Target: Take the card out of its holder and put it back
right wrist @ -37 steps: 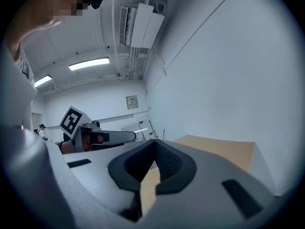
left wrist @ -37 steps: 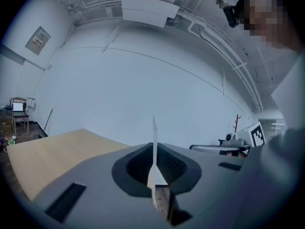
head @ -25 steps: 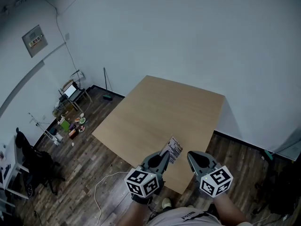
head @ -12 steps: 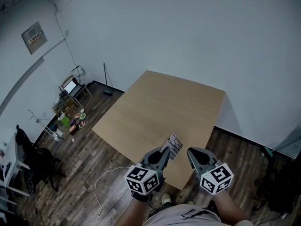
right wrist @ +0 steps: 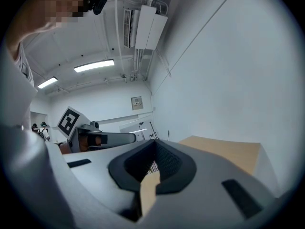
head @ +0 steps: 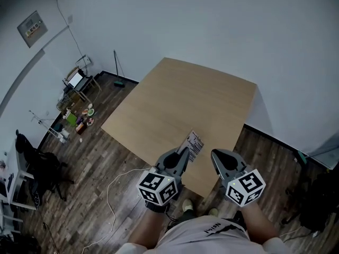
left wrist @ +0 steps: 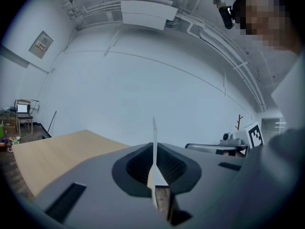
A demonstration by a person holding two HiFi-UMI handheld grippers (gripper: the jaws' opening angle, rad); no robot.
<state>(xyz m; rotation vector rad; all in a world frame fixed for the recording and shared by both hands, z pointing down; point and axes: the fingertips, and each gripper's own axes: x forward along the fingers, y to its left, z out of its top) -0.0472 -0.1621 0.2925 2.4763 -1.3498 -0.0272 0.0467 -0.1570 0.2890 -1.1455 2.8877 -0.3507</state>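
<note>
Nearest the person's body, the left gripper [head: 184, 156] is clamping a white, bar-printed card [head: 195, 143], which is sticking out past the jaw tips over the near edge of the wooden table [head: 180, 99]. I cannot tell whether a holder is around it. Just beside it, the right gripper [head: 215, 156] is hanging with its jaws pressed together, empty.

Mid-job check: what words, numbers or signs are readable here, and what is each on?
Nothing can be quoted.
Card in the left gripper: barcode-like black lines, print too small.
Wall panel: coloured marks, too small.
Shirt: short white word, blurred.
Marker cubes: black-and-white squares, no words.
</note>
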